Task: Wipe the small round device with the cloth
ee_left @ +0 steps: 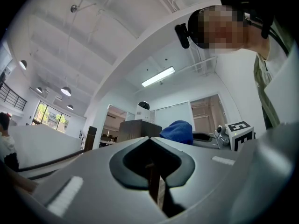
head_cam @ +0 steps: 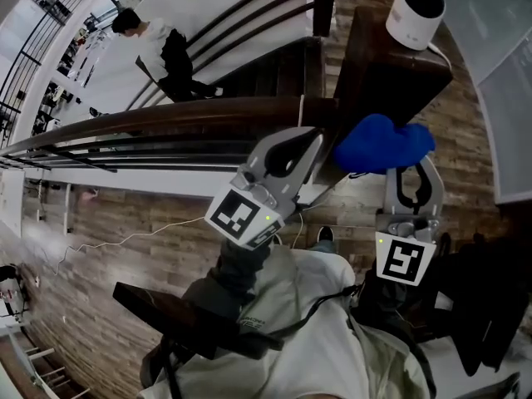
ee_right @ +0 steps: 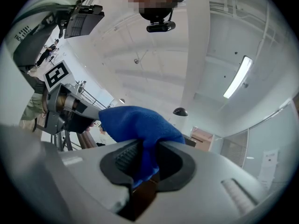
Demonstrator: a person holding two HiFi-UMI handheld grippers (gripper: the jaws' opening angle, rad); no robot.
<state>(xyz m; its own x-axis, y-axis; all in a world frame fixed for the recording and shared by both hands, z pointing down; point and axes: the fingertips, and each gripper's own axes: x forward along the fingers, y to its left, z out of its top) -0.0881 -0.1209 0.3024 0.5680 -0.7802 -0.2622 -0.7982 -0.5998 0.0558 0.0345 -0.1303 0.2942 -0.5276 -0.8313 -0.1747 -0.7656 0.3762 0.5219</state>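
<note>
Wooden ledge (head_cam: 391,73) at far right bears the device (head_cam: 416,11). The right gripper (head_cam: 413,173) pinches the cloth (head_cam: 382,144) by a fold that could slip mid-wipe. The left gripper (head_cam: 312,140) is closed and empty.

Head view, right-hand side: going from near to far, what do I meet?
The right gripper → blue cloth held in its jaws → dark wooden post → small round white device standing on the post.

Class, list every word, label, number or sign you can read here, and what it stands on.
No text is readable.
Black-and-white square marker on the left gripper, another on the right gripper: patterns, not letters.
White sheet on far wall: too small to read.
Blue cloth, white round device: no print visible.
</note>
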